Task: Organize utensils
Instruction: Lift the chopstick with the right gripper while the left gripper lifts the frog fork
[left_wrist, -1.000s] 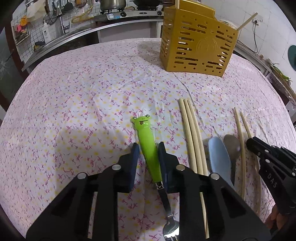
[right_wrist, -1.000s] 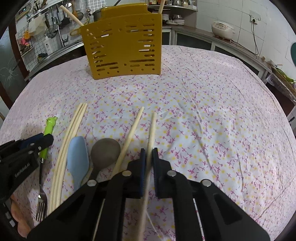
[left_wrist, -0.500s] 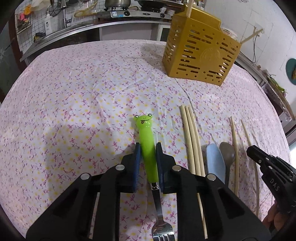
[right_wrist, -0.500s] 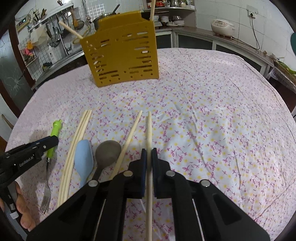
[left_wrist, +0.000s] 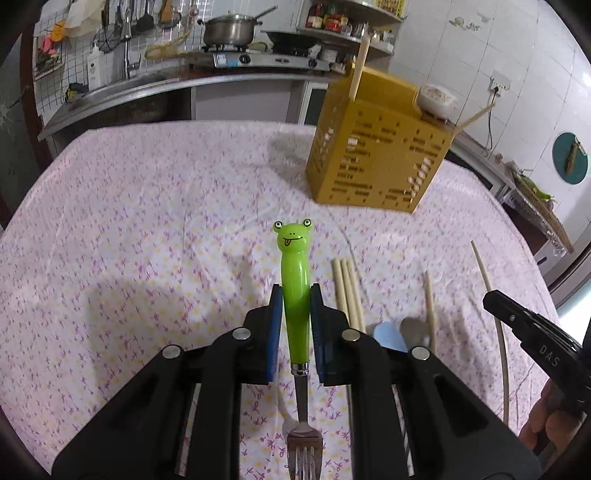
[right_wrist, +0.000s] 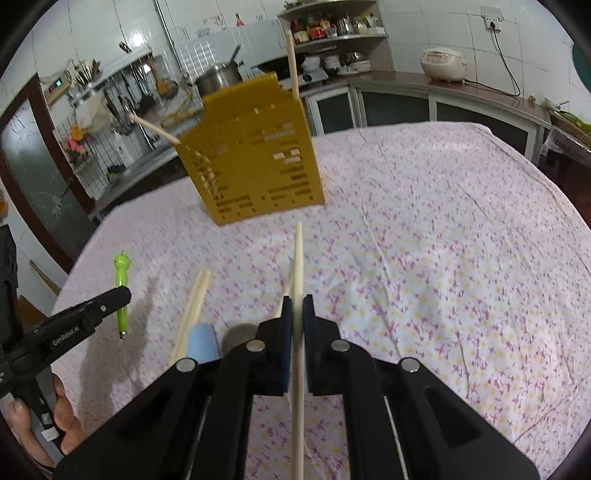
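My left gripper (left_wrist: 295, 295) is shut on a fork with a green frog handle (left_wrist: 294, 280) and holds it lifted above the floral tablecloth; the fork also shows in the right wrist view (right_wrist: 121, 280). My right gripper (right_wrist: 297, 306) is shut on a pale wooden chopstick (right_wrist: 297, 258), also lifted, and seen in the left wrist view (left_wrist: 487, 280). A yellow slotted utensil holder (left_wrist: 380, 147) stands at the far side of the table (right_wrist: 255, 162) with chopsticks sticking out of it.
On the cloth lie a bundle of chopsticks (left_wrist: 347, 291), a blue spoon (right_wrist: 202, 341), a grey spoon (left_wrist: 413, 328) and a single chopstick (left_wrist: 429, 306). A kitchen counter with stove and pot (left_wrist: 229, 31) runs behind the table.
Both grippers have risen off the table, the left lifting the frog fork and the right lifting the chopstick. Both views now look more level toward the yellow holder.
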